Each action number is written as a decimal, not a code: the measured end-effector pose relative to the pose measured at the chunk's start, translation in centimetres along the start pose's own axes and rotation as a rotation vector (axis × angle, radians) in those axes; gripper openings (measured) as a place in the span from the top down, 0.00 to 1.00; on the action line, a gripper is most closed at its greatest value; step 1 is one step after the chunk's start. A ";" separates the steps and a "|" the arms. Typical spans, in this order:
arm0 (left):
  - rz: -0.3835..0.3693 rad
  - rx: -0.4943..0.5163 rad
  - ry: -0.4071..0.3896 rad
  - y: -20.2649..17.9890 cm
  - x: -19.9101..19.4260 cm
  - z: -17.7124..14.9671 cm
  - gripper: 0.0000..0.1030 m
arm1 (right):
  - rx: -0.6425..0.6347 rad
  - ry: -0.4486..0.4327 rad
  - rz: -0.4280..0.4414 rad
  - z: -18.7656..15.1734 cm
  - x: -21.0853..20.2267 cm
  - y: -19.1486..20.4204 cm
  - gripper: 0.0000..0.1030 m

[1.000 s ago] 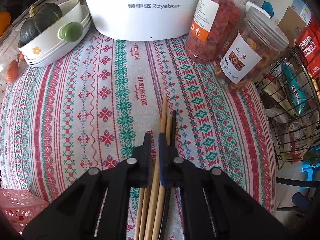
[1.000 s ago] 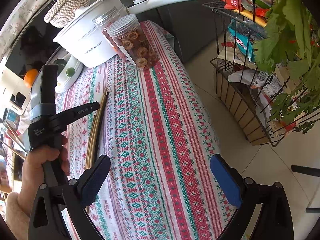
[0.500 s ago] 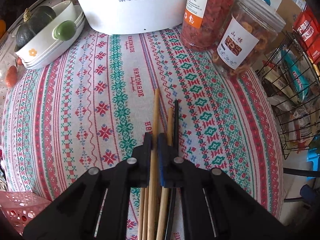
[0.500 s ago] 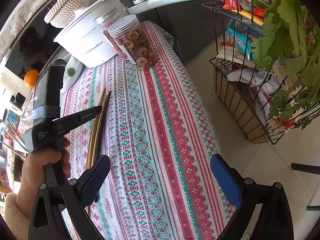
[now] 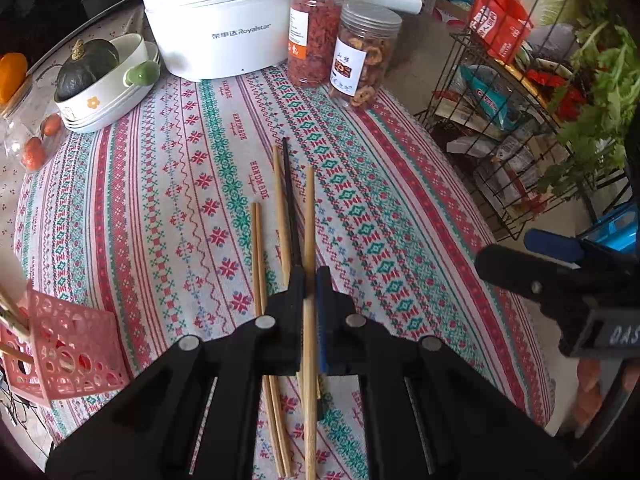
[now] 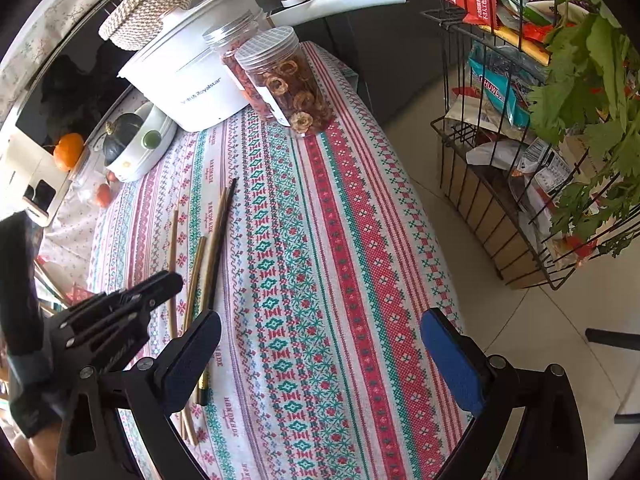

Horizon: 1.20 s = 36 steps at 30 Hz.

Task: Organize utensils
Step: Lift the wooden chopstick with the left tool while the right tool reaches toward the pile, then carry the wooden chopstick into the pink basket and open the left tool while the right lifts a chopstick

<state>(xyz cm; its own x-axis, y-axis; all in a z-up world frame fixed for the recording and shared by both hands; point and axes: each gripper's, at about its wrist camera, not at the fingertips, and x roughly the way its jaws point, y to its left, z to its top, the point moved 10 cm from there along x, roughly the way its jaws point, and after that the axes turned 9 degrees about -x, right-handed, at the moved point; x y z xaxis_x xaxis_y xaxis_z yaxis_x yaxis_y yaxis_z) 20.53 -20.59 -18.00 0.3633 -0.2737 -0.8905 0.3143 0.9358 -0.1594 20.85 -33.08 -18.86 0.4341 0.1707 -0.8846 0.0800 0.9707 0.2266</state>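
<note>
Your left gripper [image 5: 310,280] was clenched on a single wooden chopstick [image 5: 309,208], its two fingers pinching the stick partway along, with the tip reaching forward over the patterned tablecloth [image 5: 168,208]. The other chopsticks lay on the cloth just beside it: a thin pair [image 5: 257,248] to the left, and a tan one with a black chopstick [image 5: 289,200] close alongside it between the pair and the one you held. A pink holder [image 5: 76,344] with cut-out holes stood at the near left edge of the table, apart from the loose sticks.

Your right gripper [image 6: 320,344] hung released, its blue pads wide apart over the cloth with nothing between them.

At the far end stood a white pot [image 5: 216,24], two jars [image 5: 366,52] and stacked white dishes [image 5: 108,92] carrying a dark squash.
</note>
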 end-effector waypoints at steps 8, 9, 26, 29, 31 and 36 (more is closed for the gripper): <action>-0.068 0.052 -0.070 1.9 -7.0 -4.5 0.93 | -0.008 -0.013 0.118 0.6 1.1 3.8 0.28; -0.074 0.048 -0.079 2.4 -7.8 -5.1 0.93 | -0.013 -0.006 0.143 0.7 1.4 4.7 0.31; -0.153 -0.107 -0.201 10.6 -13.2 -7.7 0.93 | -0.248 0.072 0.073 1.7 10.4 15.5 0.77; -0.158 -0.124 -0.205 11.4 -13.5 -7.9 0.93 | -0.285 0.073 -0.013 1.7 11.7 15.4 0.77; -0.154 -0.140 -0.210 12.2 -13.6 -7.9 0.93 | -0.342 0.067 -0.079 1.7 11.9 15.9 0.78; -0.129 -0.184 -0.234 14.2 -14.2 -8.2 0.93 | -0.375 0.056 -0.103 1.1 11.8 16.4 0.90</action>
<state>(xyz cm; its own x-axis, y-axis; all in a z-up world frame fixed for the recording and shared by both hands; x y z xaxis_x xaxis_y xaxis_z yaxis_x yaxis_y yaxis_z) 12.62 -1.63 -11.15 0.5290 -0.4162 -0.7396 0.2145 0.9088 -0.3579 28.28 -15.36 -25.17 0.3907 0.0684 -0.9180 -0.2173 0.9759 -0.0198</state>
